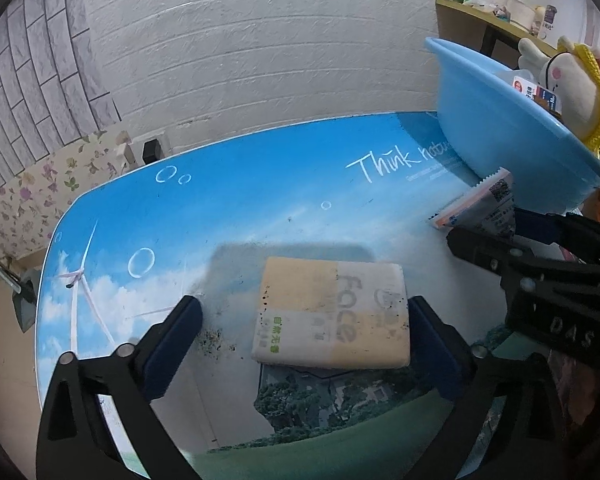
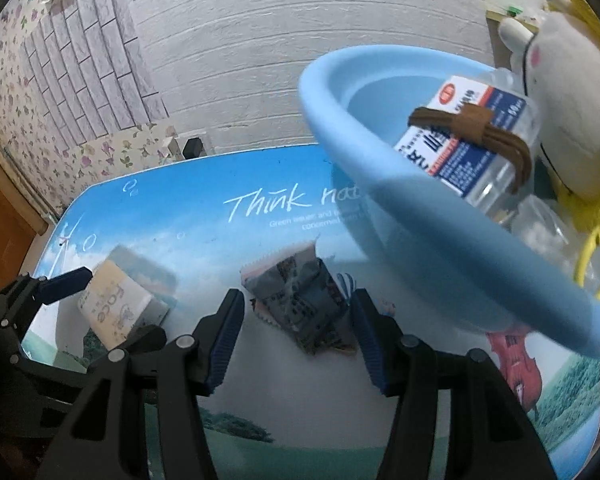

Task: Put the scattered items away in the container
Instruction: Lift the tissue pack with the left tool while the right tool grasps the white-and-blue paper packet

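Left gripper (image 1: 304,320) is standing spread wide over the tissue pack (image 1: 332,316), one pad clear of the pack on its left, the other just beside or grazing its right edge, not pinching, so nothing is held on this side; the pack is lying flat on the sky-printed table (image 1: 220,184), its long axis running near-to-far, between the fingers. Right gripper (image 2: 296,328) is hanging part-spread over the crumpled snack packet (image 2: 300,300), fingers flanking it, the right pad close to or touching it, no squeeze visible. The packet is lying just left of the blue basin (image 2: 420,240), closer to it than the pack is, and the right hand is the nearer one to the basin. The pack is looking soft, cream and white with grey lettering (a few dark specks on its wrap). The packet is wrinkled, grey print with a serrated top edge. The basin is sitting at the far right of the table, already holding a bottle (image 2: 468,140) and a plush toy (image 2: 568,112)
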